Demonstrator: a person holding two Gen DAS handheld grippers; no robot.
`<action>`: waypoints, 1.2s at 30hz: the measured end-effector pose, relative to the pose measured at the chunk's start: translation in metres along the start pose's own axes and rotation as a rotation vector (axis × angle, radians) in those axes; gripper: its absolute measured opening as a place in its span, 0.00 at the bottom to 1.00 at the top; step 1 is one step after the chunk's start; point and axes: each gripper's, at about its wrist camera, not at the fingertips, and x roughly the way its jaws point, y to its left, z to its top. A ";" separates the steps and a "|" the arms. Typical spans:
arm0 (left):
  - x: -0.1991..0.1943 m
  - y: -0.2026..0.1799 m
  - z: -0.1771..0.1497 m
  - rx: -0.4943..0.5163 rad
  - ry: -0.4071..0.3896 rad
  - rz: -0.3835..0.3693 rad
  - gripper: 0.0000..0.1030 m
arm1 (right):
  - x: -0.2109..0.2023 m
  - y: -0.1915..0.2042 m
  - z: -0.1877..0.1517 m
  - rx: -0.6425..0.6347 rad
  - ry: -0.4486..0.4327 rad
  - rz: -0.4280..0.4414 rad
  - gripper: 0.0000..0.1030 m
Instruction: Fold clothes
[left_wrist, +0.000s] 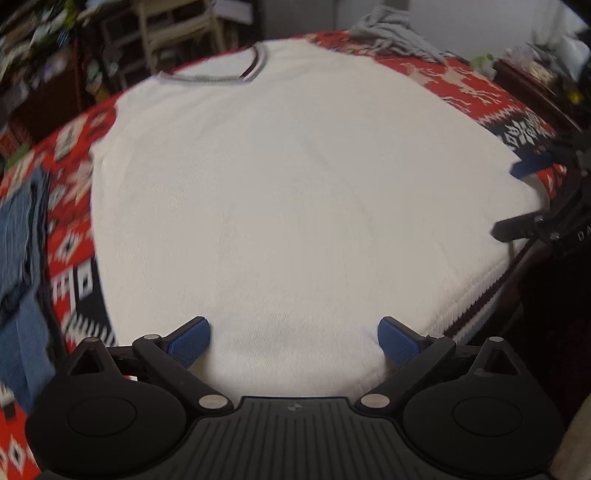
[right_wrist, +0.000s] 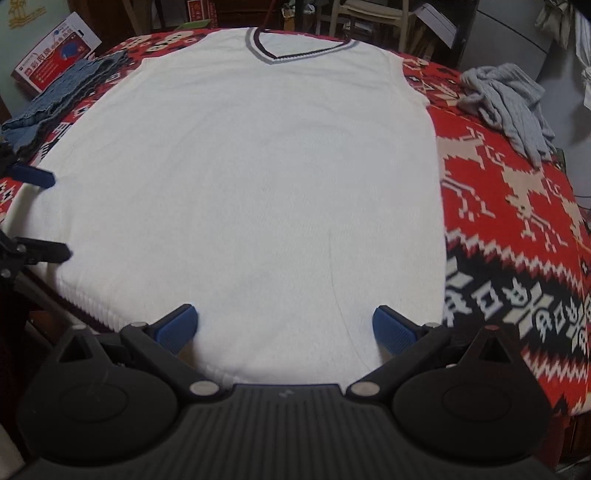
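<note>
Table surface covered by red patterned blanket (right_wrist: 517, 177), reindeer and snowflake motifs, dark band with white pattern toward near edge. Lying directly on blanket: white knit vest (right_wrist: 251, 177), spread flat, centred, V-neck with grey and dark trim at far end, ribbed hem at near edge. Left of vest: folded blue denim garment (right_wrist: 55, 99), on blanket, just beside vest's left edge, near far-left corner; same garment seen blurred in left wrist view (left_wrist: 22, 236). Right of vest: crumpled grey knit garment (right_wrist: 509, 107), near far-right corner, apart from vest; in left wrist view (left_wrist: 391, 33) just past vest's far-right shoulder.
</note>
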 end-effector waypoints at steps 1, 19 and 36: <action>-0.001 0.004 -0.003 -0.025 0.011 -0.005 0.97 | -0.002 -0.002 -0.003 0.010 0.002 -0.001 0.99; -0.016 0.010 -0.009 -0.137 -0.013 0.033 0.63 | -0.010 0.003 0.005 0.050 -0.058 -0.026 0.70; -0.024 0.032 -0.009 -0.240 -0.008 0.032 0.40 | -0.027 -0.024 -0.008 0.137 -0.043 -0.051 0.71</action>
